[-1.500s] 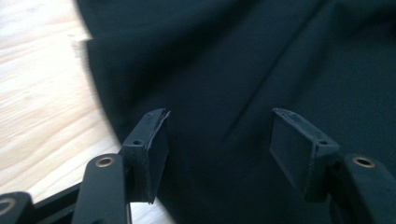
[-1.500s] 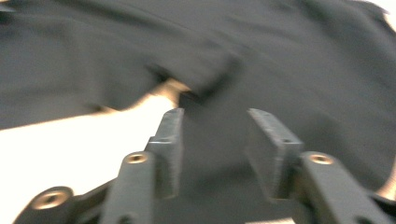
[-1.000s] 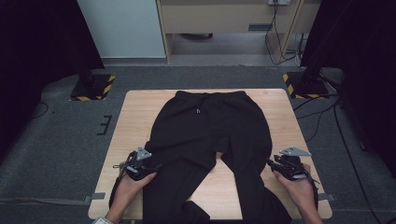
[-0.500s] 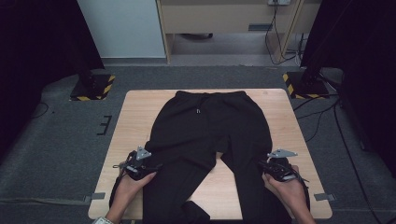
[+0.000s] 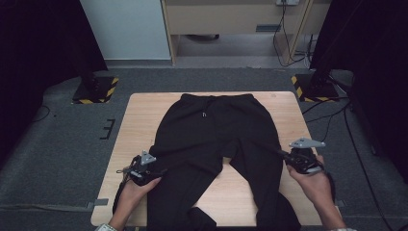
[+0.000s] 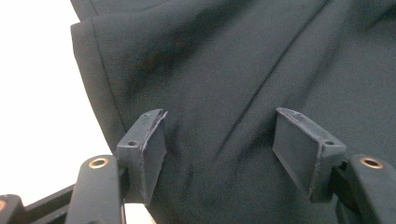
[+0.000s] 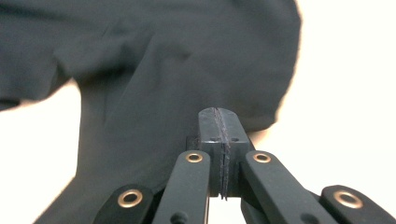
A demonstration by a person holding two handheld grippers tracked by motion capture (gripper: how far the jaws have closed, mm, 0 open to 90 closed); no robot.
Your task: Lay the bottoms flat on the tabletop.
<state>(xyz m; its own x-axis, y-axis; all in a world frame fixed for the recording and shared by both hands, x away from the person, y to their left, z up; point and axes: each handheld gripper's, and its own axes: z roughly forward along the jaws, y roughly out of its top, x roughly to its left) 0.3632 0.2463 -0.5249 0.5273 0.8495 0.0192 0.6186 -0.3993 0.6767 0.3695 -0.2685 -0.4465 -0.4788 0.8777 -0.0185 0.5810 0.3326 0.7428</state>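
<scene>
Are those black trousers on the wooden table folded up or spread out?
Spread out. The black trousers lie flat on the wooden table, waistband at the far edge, both legs apart and running toward the person; the leg ends hang over the near edge.

Trousers spread flat on my table, a gripper at each outer leg edge.

The trousers [image 5: 219, 139] lie on the table [image 5: 139, 125], waistband toward the far edge, legs running back toward me and over the near edge. My left gripper [image 5: 156, 171] sits at the outer edge of the left leg, with cloth lying between its parted jaws in the left gripper view [image 6: 219, 149]. My right gripper [image 5: 284, 155] is at the outer edge of the right leg, its jaws together, having just been closing [image 7: 219, 126]; whether they pinch cloth I cannot tell. Bare tabletop shows between the legs.
</scene>
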